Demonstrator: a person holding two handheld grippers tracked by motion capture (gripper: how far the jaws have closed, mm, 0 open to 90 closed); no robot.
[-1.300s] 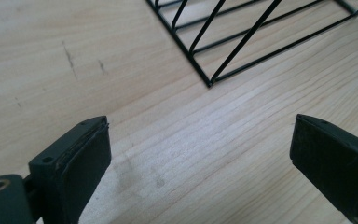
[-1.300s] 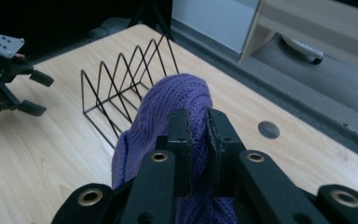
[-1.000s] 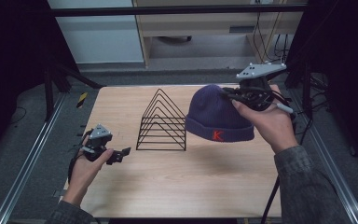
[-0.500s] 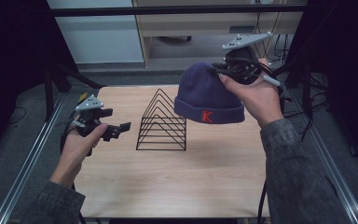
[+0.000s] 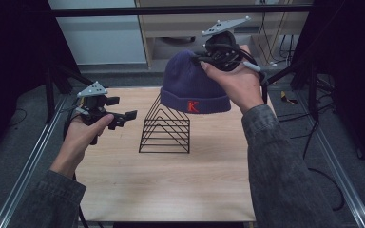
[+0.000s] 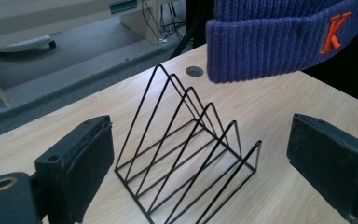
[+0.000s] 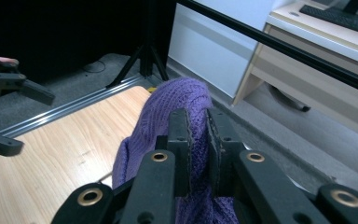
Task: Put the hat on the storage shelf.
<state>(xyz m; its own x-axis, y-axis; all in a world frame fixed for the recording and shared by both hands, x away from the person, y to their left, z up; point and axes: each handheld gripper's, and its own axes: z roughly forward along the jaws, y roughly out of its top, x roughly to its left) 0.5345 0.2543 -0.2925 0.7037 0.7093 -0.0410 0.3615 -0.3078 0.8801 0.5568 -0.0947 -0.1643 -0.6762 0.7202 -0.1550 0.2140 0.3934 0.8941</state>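
- We see R gripper [image 5: 204, 59] up high w/ jaws pinched on crown of purple beanie [image 5: 190, 85]; knit is squeezed between the pads in right gripper view.
- Beanie hangs clear of table [image 5: 171, 180], above the black wire rack [image 5: 166, 128]; looks not touching it, hard to confirm.
- L gripper [image 5: 126, 116] held above table left of rack, jaws wide apart, nothing in them.
- Orange K on cuff.

A light wooden table [image 5: 171, 190] with metal rails along its left and right edges. One thing stands on it — a black wire rack [image 5: 165, 127] of triangular dividers, near the middle, toward the far edge.
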